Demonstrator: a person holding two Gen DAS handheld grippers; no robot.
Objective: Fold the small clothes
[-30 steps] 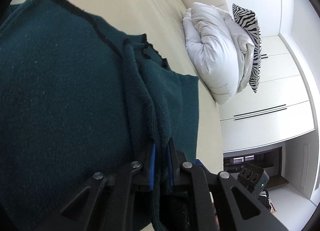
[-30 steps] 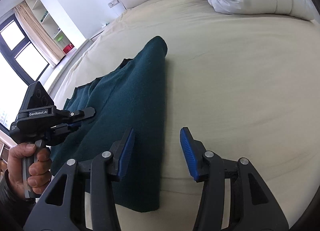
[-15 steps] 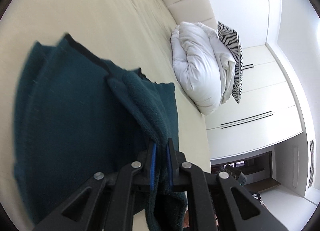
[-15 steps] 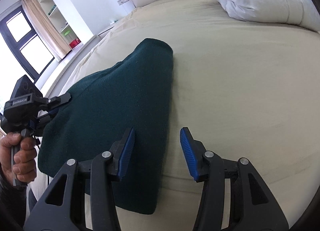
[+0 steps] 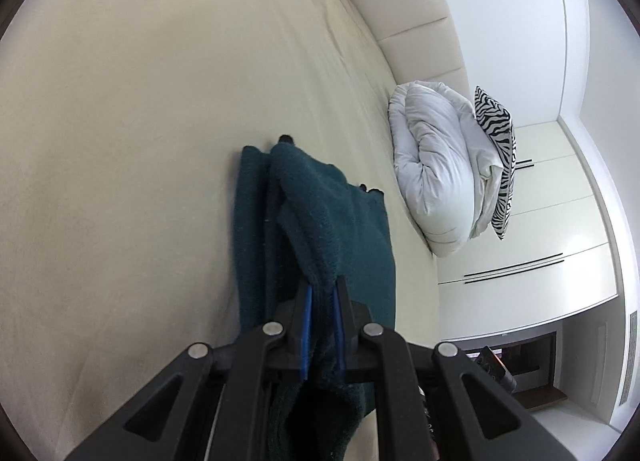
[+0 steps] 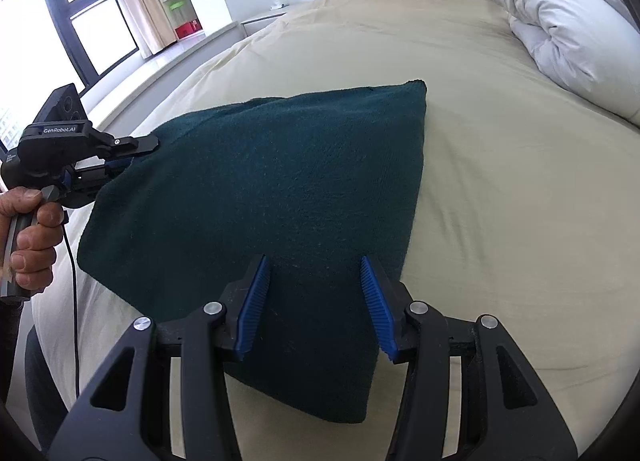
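A dark teal knitted garment point(image 6: 272, 189) lies folded on the cream bed point(image 6: 500, 221). My left gripper point(image 5: 322, 289) is shut on a bunched edge of the garment point(image 5: 320, 221), its blue pads pinching the cloth. In the right wrist view the left gripper point(image 6: 138, 151) holds the garment's left corner, with a hand point(image 6: 32, 237) on its handle. My right gripper point(image 6: 316, 293) hovers open above the garment's near part, nothing pressed between its blue pads point(image 6: 252, 301).
A rolled white duvet point(image 5: 436, 173) and a zebra-print pillow point(image 5: 500, 157) lie by the padded headboard point(image 5: 416, 17). White wardrobe doors point(image 5: 552, 221) stand past them. Windows point(image 6: 76, 17), a curtain and shelves line the left side. A black cable point(image 6: 74, 293) hangs from the left gripper.
The left gripper has pulled the garment's edge across, so the cloth now lies doubled over and narrower. The right gripper has shifted sideways over the garment, still open.
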